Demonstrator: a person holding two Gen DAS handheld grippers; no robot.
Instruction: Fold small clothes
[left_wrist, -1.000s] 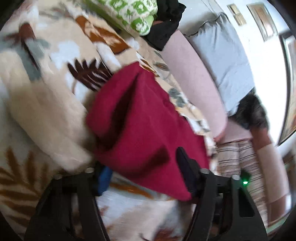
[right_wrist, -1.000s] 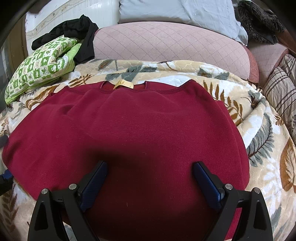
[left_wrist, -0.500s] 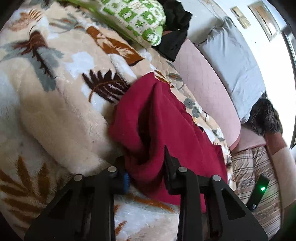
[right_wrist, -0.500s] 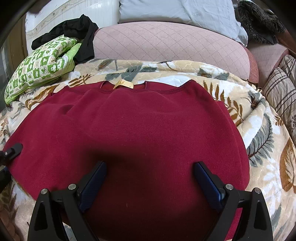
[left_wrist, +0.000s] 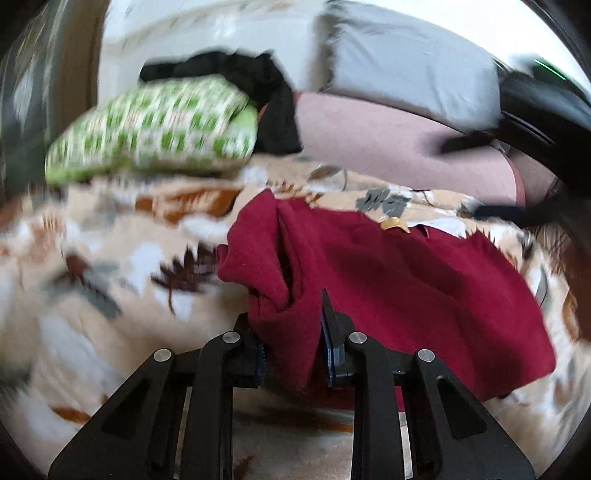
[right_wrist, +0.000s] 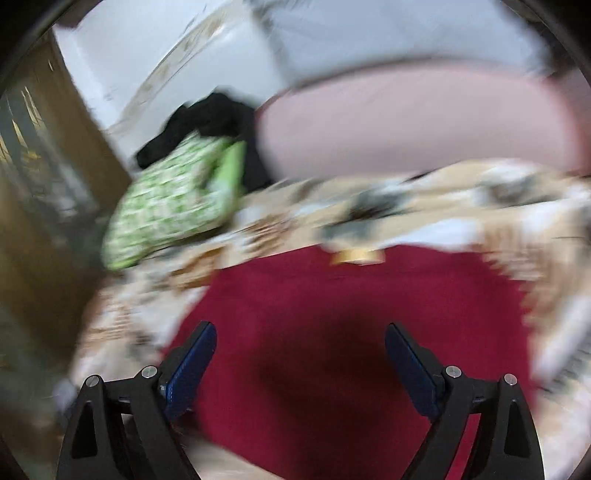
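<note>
A dark red garment (left_wrist: 406, 280) lies on a leaf-patterned blanket (left_wrist: 92, 258), its yellow neck label (left_wrist: 395, 223) at the far edge. My left gripper (left_wrist: 291, 332) is shut on the garment's bunched left edge and lifts it a little. In the blurred right wrist view the garment (right_wrist: 332, 314) fills the foreground. My right gripper (right_wrist: 299, 354) is open, its blue pads (right_wrist: 192, 354) wide apart just above the cloth, holding nothing.
A green-and-white pillow (left_wrist: 155, 129) and a black garment (left_wrist: 258, 88) lie at the back left. A pink sofa back (left_wrist: 388, 136) and a grey cushion (left_wrist: 406, 77) stand behind the blanket. A wooden cabinet (right_wrist: 44, 184) is at the left.
My left gripper has closed on the garment's left edge and swung round with it. My right gripper, still open, has started moving; its view has shifted left and blurred.
</note>
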